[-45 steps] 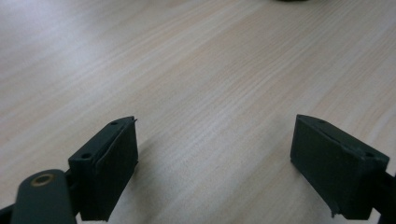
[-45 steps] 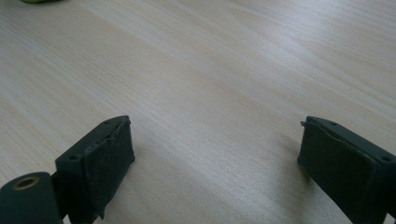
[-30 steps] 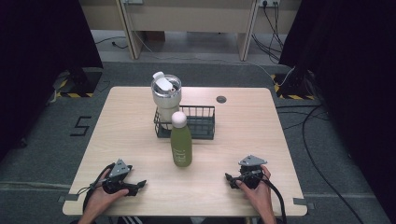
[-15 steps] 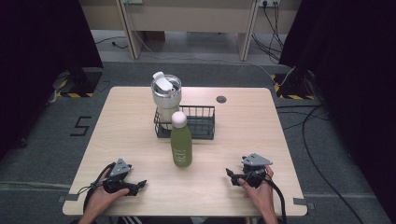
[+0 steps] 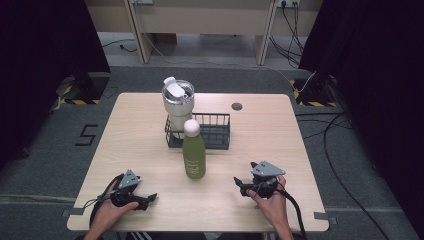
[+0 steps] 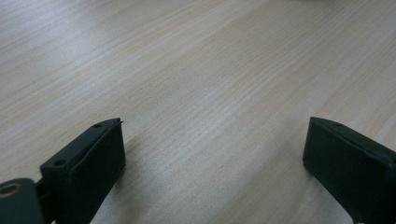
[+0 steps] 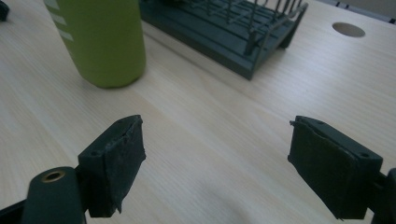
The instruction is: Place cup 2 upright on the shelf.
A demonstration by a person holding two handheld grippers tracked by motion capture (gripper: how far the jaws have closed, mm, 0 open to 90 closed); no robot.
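Note:
A green bottle (image 5: 194, 155) with a white cap stands upright at the table's middle, just in front of a black wire basket (image 5: 210, 131). A white-lidded steel tumbler (image 5: 177, 100) stands in the basket's left end. My left gripper (image 5: 150, 199) lies near the front left edge, pointing right. Its jaws have just been opening, and in the left gripper view (image 6: 215, 140) they stand open over bare wood. My right gripper (image 5: 239, 184) is at the front right, pointing left toward the bottle. It is open (image 7: 217, 135), with the bottle (image 7: 100, 42) and basket (image 7: 233, 28) ahead of it.
The light wooden table (image 5: 140, 140) has a round cable hole (image 5: 237, 106) behind the basket, also seen as the hole (image 7: 349, 29) in the right gripper view. Dark floor, cables and black curtains surround the table.
The right hand and its gripper have lifted slightly and shifted a little. The left hand, bottle, basket and tumbler stay where they were.

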